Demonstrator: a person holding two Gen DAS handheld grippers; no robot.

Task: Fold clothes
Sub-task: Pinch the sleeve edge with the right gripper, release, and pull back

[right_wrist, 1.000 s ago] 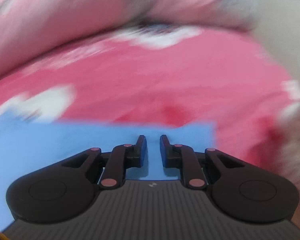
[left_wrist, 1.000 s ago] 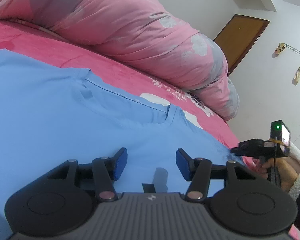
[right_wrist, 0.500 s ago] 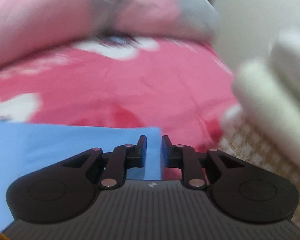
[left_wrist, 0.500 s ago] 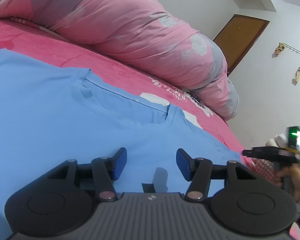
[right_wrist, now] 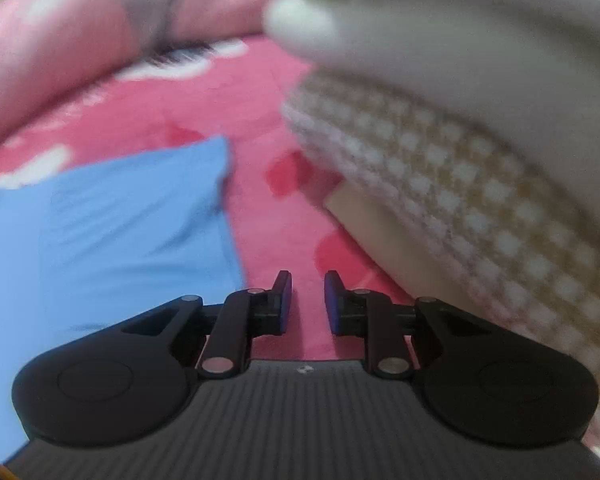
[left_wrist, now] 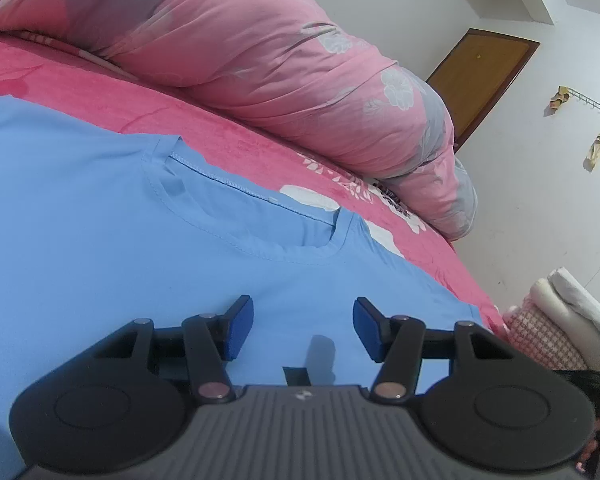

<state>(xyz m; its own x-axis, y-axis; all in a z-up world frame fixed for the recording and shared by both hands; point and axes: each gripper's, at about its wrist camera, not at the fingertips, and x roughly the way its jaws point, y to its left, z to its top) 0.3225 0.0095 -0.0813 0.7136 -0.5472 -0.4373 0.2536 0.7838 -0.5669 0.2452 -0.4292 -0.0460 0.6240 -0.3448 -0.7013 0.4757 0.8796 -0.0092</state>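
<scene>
The left wrist view looks low and forward across the blue T-shirt (left_wrist: 120, 240) toward the pink duvet (left_wrist: 260, 64) at the top and a door (left_wrist: 484, 80) at upper right. The right wrist view tilts down steeply, close to the red bedsheet (right_wrist: 268, 216). Both share the shirt's edge (right_wrist: 100, 216) and the checked folded stack (left_wrist: 540, 340) (right_wrist: 460, 184), lower right and right.

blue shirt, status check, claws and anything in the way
Left claw open, hovering over blue shirt, nothing gripped. Right claw opening, nothing between jaws, over pink bedsheet beside shirt edge. Folded stack close on its right.
</scene>
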